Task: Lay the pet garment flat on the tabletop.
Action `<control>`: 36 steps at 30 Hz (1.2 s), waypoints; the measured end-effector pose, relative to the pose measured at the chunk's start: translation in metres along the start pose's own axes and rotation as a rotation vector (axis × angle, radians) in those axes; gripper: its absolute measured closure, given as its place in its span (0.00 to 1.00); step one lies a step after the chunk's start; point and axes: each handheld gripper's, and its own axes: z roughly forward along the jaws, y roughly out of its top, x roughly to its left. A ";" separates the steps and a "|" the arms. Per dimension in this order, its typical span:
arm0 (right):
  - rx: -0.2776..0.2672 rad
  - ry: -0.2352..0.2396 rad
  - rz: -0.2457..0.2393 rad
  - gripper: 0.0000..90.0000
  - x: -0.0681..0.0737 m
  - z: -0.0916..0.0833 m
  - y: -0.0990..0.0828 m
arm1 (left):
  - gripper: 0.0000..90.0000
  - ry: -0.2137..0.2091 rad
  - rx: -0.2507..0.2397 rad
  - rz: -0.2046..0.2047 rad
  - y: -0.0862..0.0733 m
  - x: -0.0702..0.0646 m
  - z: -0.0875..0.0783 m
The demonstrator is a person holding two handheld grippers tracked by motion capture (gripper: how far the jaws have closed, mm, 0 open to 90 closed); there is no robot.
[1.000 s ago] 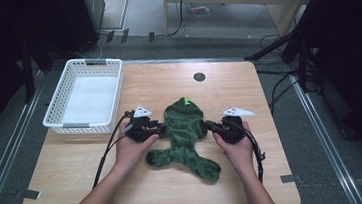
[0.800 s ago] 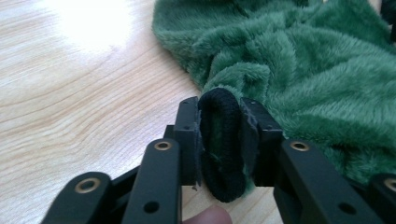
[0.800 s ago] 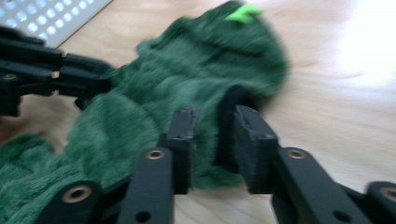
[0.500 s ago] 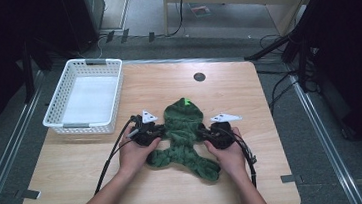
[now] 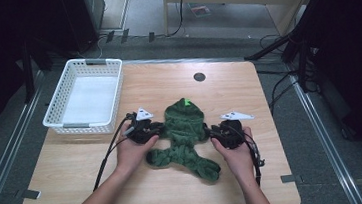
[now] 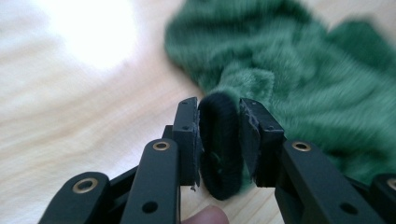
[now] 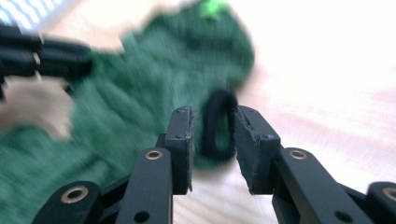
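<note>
1. Green plush garment [image 5: 184,134] lies flat mid-table; your left gripper [image 5: 152,131] and right gripper [image 5: 214,132] sit at opposite sleeves, likely for spreading it.
2. Left gripper view: jaws narrow, pinching the dark cuff [image 6: 219,144].
3. Right gripper view: jaws just opening, the cuff [image 7: 218,125] loose between.

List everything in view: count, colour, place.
Garment: one, green fleece with dark cuffs, flat at the table's middle between the grippers.
Basket: one, white, at the table's far left.
Table: one, light wood, with a dark round hole near its far edge.
Left gripper: one, black, a dark cuff between its jaws, both pads on it; jaws just opened a little.
Right gripper: one, black, around the other dark cuff, a gap at the right pad; jaws just opening.
Hands: two, left, right, at the table's near side.
</note>
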 end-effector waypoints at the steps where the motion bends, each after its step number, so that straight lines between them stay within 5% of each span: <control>1: -0.027 -0.002 0.001 0.76 0.004 -0.004 0.005 | 0.77 0.000 -0.025 -0.005 0.002 0.000 -0.003; 5: -0.076 0.004 -0.084 0.78 0.034 0.008 0.024 | 0.78 -0.011 -0.020 0.031 0.011 -0.010 0.000; 8: 0.008 -0.006 -0.110 0.79 0.043 0.041 0.023 | 0.78 -0.011 0.036 0.064 0.007 -0.017 0.011; 11: 0.104 -0.024 -0.037 0.79 0.037 0.067 0.010 | 0.80 -0.025 0.086 0.047 -0.001 -0.010 0.017; 15: 0.091 -0.016 -0.004 0.80 0.025 0.073 0.009 | 0.82 -0.027 0.079 0.021 -0.004 -0.001 0.016; 20: 0.119 -0.047 -0.094 0.79 0.028 0.094 0.029 | 0.84 0.031 0.075 0.005 -0.001 0.003 0.018; 25: 0.099 -0.043 -0.095 0.77 0.026 0.111 0.042 | 0.84 0.101 0.061 -0.024 0.005 0.016 0.022; 28: 0.115 0.042 -0.048 0.63 0.023 0.108 0.048 | 0.78 0.095 0.051 -0.036 0.006 0.020 0.021; 31: 0.028 0.094 -0.003 0.61 0.021 0.084 0.047 | 0.58 0.104 -0.012 -0.021 0.004 0.017 0.006; 36: -0.004 0.119 -0.072 0.61 0.028 0.044 0.027 | 0.50 0.058 -0.077 -0.033 -0.006 0.002 -0.020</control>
